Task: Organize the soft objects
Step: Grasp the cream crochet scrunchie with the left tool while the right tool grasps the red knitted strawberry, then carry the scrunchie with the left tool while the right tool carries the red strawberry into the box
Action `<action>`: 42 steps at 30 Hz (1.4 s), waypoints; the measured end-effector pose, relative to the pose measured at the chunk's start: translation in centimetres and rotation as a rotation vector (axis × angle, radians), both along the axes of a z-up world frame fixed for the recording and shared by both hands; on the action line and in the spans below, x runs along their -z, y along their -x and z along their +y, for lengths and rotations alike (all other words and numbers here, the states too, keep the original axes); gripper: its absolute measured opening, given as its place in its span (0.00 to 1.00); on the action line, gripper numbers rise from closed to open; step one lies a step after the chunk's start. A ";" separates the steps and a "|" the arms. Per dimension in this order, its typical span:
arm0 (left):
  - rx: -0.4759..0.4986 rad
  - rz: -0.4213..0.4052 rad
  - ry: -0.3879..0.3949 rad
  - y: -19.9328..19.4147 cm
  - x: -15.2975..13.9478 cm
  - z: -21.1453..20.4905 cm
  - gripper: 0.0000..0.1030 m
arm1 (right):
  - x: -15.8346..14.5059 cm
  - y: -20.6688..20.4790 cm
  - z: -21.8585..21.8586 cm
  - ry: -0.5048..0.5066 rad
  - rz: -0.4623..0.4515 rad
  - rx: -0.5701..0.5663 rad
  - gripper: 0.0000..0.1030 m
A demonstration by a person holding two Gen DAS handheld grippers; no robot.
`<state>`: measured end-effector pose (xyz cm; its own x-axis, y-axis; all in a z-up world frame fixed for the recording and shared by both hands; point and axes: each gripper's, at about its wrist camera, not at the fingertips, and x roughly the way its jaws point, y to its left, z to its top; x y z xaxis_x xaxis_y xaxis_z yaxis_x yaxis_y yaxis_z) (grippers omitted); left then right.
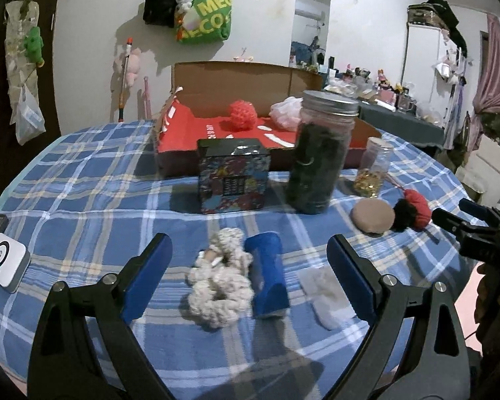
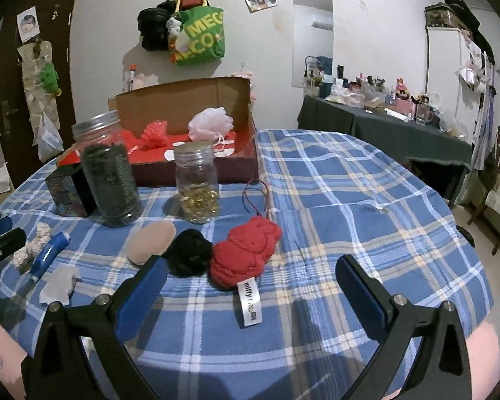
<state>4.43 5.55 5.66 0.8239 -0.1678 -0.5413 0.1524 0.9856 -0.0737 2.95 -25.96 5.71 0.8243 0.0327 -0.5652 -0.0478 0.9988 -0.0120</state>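
Cream crocheted scrunchie [image 1: 220, 278] sits right between my left gripper [image 1: 250, 280] jaws, spread wide and empty, lined up to grab. Beyond it waits the cardboard box [image 1: 250, 126], already holding soft pieces. Right gripper [image 2: 250, 295], wide too, faces the red plush [image 2: 246, 256].

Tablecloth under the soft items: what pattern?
The tablecloth is blue plaid with white and pale yellow lines, clearest in the right wrist view.
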 end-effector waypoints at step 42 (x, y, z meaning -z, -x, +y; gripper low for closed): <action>0.257 0.068 0.023 -2.6 -1.1 -3.7 0.31 | -2.6 -0.4 3.6 -0.273 0.014 -0.297 0.38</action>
<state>7.04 1.88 6.79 0.7145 -0.3800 -0.5874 0.3916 0.9130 -0.1143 3.38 -22.34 8.30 0.7487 0.4188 -0.5139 -0.3330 0.9079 0.2547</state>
